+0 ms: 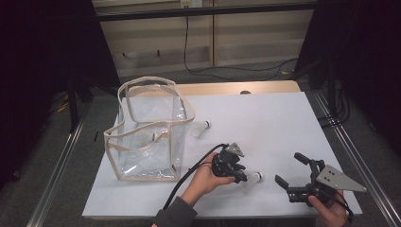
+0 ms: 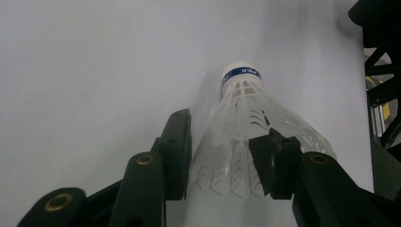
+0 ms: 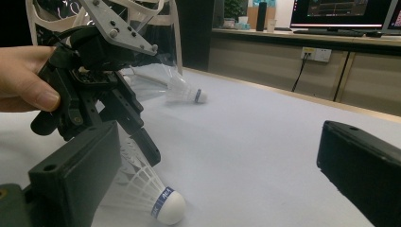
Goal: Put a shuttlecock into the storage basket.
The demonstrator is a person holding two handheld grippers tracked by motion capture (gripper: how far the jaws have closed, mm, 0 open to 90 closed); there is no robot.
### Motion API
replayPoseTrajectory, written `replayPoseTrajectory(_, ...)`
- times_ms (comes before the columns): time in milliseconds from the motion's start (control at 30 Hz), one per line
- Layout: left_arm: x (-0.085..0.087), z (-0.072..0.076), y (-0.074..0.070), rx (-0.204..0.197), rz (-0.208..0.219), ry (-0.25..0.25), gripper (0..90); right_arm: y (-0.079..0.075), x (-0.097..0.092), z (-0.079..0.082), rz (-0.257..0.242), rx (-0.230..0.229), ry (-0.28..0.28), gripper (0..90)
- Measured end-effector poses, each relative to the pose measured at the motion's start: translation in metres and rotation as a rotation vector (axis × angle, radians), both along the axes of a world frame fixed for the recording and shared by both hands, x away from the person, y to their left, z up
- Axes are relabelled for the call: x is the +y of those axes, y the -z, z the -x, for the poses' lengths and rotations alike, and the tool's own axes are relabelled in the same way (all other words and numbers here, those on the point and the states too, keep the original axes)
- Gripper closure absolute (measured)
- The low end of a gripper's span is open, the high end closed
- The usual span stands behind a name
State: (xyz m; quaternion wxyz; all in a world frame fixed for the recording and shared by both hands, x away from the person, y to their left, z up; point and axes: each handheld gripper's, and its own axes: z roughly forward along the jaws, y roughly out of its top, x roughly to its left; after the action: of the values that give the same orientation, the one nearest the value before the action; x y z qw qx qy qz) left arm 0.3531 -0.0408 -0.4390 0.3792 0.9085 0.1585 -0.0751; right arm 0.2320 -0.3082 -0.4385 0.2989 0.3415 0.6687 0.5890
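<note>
A white shuttlecock [image 2: 241, 109] with a blue band lies on its side on the white table [image 1: 265, 123], cork pointing away from my left gripper [image 2: 229, 127]. That gripper's black jaws straddle the feather skirt, one close on each side, and the skirt looks undeformed. In the high view the left gripper [image 1: 243, 176] is near the table's front middle, with the shuttlecock [image 1: 255, 177] at its tip. My right gripper [image 1: 289, 168] stands open to the right with nothing between its jaws. In the right gripper view, the right gripper [image 3: 217, 142] faces the shuttlecock [image 3: 151, 194] and the left gripper [image 3: 142, 146].
A clear plastic tote bag [image 1: 146, 137] with beige trim stands open on the table's left part. A second shuttlecock [image 1: 203, 126] lies just right of the bag. The table's front edge runs close under both hands.
</note>
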Motion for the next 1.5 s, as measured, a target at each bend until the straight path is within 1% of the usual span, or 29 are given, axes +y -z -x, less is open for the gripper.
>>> replayPoseTrajectory(67,-0.0009,0.0001,0.0004,-0.003,-0.004,-0.008,61.5,-0.0001,-0.0001,0.0000,0.000,-0.001,-0.001,0.4)
replayPoseTrajectory(100,-0.0013,-0.0003,0.0013,0.003,0.007,-0.009,61.9,0.0000,0.0000,0.0000,0.000,-0.001,-0.001,0.4)
replayPoseTrajectory(167,-0.0018,-0.0006,0.0023,0.008,0.011,-0.008,62.7,-0.0001,-0.0002,0.0000,0.000,0.000,0.002,0.4)
replayPoseTrajectory(267,-0.0021,-0.0008,0.0025,0.008,0.009,-0.005,63.7,-0.0004,-0.0006,0.0001,0.000,-0.005,0.003,0.4)
replayPoseTrajectory(333,-0.0021,-0.0009,0.0024,0.008,0.007,-0.003,64.4,-0.0002,-0.0007,0.0000,-0.001,0.000,0.005,0.4)
replayPoseTrajectory(500,-0.0035,-0.0004,0.0029,0.018,0.009,-0.004,66.4,-0.0003,-0.0003,-0.0001,0.004,-0.005,0.004,0.4)
replayPoseTrajectory(600,-0.0053,0.0001,0.0033,0.022,0.005,-0.002,69.5,-0.0004,-0.0004,0.0000,0.001,-0.004,0.006,0.4)
replayPoseTrajectory(667,-0.0064,0.0002,0.0040,0.032,0.002,0.002,72.1,-0.0004,-0.0009,0.0000,0.000,-0.005,0.006,0.4)
replayPoseTrajectory(700,-0.0070,0.0001,0.0046,0.044,0.004,-0.002,72.8,-0.0004,-0.0010,0.0001,0.000,-0.004,0.008,0.4)
replayPoseTrajectory(767,-0.0081,-0.0001,0.0057,0.057,0.007,-0.012,75.3,-0.0005,-0.0010,0.0001,-0.002,-0.004,0.010,0.4)
replayPoseTrajectory(833,-0.0086,-0.0001,0.0058,0.068,0.011,-0.008,77.7,-0.0007,-0.0008,0.0003,-0.006,-0.004,0.010,0.4)
replayPoseTrajectory(867,-0.0092,0.0004,0.0058,0.070,0.013,-0.014,78.9,-0.0007,-0.0009,0.0003,-0.004,-0.005,0.010,0.4)
replayPoseTrajectory(933,-0.0095,0.0002,0.0053,0.072,0.004,-0.007,81.5,-0.0006,-0.0009,0.0001,-0.003,-0.005,0.009,0.4)
replayPoseTrajectory(1033,-0.0097,0.0003,0.0050,0.080,0.007,-0.007,84.5,-0.0006,-0.0009,0.0003,-0.002,-0.005,0.007,0.4)
replayPoseTrajectory(1100,-0.0095,0.0004,0.0045,0.077,0.005,-0.012,86.0,-0.0006,-0.0009,0.0002,-0.003,-0.004,0.009,0.4)
replayPoseTrajectory(1133,-0.0096,0.0008,0.0040,0.080,0.005,-0.016,86.6,-0.0006,-0.0009,0.0002,-0.003,-0.005,0.009,0.4)
replayPoseTrajectory(1167,-0.0092,0.0005,0.0035,0.077,0.003,-0.009,87.1,-0.0006,-0.0008,0.0002,-0.003,-0.005,0.010,0.4)
replayPoseTrajectory(1200,-0.0093,0.0012,0.0032,0.082,0.009,-0.021,87.8,-0.0007,-0.0008,0.0002,-0.003,-0.004,0.010,0.4)
replayPoseTrajectory(1333,-0.0080,0.0013,0.0014,0.089,0.012,-0.018,88.9,-0.0004,-0.0013,0.0000,-0.002,-0.004,0.010,0.4)
replayPoseTrajectory(1467,-0.0069,0.0023,-0.0009,0.097,0.021,-0.027,89.3,-0.0005,-0.0015,0.0002,-0.002,-0.006,0.011,0.4)
replayPoseTrajectory(1500,-0.0065,0.0020,-0.0015,0.093,0.018,-0.025,89.3,-0.0005,-0.0017,0.0003,-0.003,-0.005,0.012,0.4)
